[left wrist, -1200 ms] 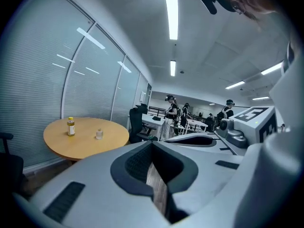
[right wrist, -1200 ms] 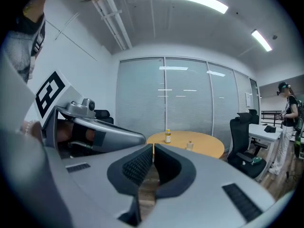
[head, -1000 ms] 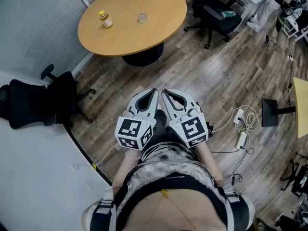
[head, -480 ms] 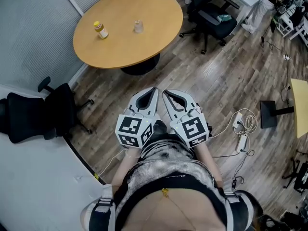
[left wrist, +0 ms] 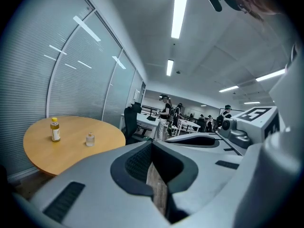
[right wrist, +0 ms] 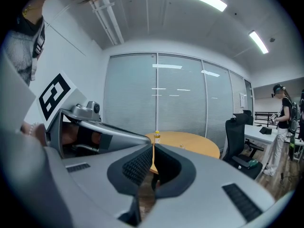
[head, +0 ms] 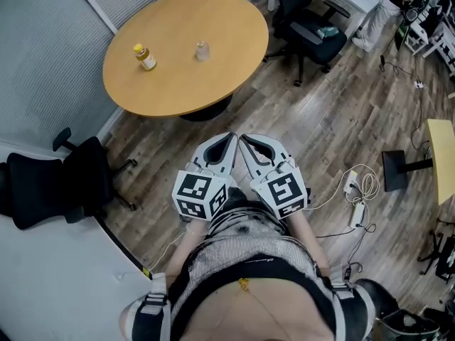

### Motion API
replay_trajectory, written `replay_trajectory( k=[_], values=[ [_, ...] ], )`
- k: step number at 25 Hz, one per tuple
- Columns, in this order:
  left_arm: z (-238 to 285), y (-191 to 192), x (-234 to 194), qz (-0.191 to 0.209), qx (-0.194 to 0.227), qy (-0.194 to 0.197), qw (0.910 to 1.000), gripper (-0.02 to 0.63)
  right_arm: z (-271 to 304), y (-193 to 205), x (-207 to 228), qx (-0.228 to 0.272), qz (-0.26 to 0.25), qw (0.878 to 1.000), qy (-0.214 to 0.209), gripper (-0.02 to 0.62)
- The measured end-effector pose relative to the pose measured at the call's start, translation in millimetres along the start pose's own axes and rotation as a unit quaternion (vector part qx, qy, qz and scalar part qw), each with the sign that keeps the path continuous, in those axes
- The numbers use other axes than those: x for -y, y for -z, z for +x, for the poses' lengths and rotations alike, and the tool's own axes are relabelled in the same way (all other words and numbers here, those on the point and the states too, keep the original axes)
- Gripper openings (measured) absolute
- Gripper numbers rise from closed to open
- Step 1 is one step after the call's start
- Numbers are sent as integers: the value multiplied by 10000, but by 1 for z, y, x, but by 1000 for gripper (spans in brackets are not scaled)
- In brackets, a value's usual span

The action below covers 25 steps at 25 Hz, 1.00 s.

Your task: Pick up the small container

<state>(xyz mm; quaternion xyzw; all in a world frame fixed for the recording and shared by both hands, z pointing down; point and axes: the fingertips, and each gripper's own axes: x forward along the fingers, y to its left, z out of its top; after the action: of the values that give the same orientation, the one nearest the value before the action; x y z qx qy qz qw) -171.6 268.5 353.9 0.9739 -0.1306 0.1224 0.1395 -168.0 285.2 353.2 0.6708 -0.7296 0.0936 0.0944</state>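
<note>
The small clear container (head: 202, 50) stands on the round wooden table (head: 213, 77) at the top of the head view, right of a yellow-capped bottle (head: 144, 57). Both grippers are held side by side in front of the person's body, over the wood floor and well short of the table. My left gripper (head: 229, 140) is shut with nothing in it, and so is my right gripper (head: 244, 140). The left gripper view shows the container (left wrist: 90, 139) and bottle (left wrist: 55, 129) far off past the left gripper (left wrist: 152, 145). In the right gripper view, the right gripper (right wrist: 153, 150) half hides the bottle (right wrist: 157, 137).
A black office chair (head: 50, 180) stands at the left by a white desk (head: 50, 275). Another black chair (head: 307, 27) is right of the table. A power strip with cables (head: 357, 194) lies on the floor at the right. People (left wrist: 166, 115) stand far back.
The table with the container and bottle has slid down and left in the head view, a little nearer. Both grippers stay shut and side by side.
</note>
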Motion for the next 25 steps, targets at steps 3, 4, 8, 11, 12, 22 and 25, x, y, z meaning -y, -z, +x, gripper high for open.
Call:
replay_trajectory(
  k=[3,4,8,11,12,22,25],
  values=[
    [5,1,-6,-42,-31,39,10000,18,6,0,6,-7,27,10000,82,25],
    [5,2,-8,-49,-54,53,10000,18,8,0,6,-3,52,9999,111,25],
    [6,6,-19,-97,-147,110,9998,18,17,0,8,-2,172,9997,172,25],
    [9,6,-27,-124,-154,160,9997,18,27,-1,9,-4,206,9996,196,25],
    [9,6,-29,-126,-155,181,9996,18,30,-1,8,-12,200,9996,210,25],
    [5,-2,-58,-115,-92,300,9994,18,61,-1,0,-80,230,9991,337,25],
    [4,-5,-68,-115,-92,315,9994,18,69,-3,-1,-91,236,9989,402,25]
  ],
)
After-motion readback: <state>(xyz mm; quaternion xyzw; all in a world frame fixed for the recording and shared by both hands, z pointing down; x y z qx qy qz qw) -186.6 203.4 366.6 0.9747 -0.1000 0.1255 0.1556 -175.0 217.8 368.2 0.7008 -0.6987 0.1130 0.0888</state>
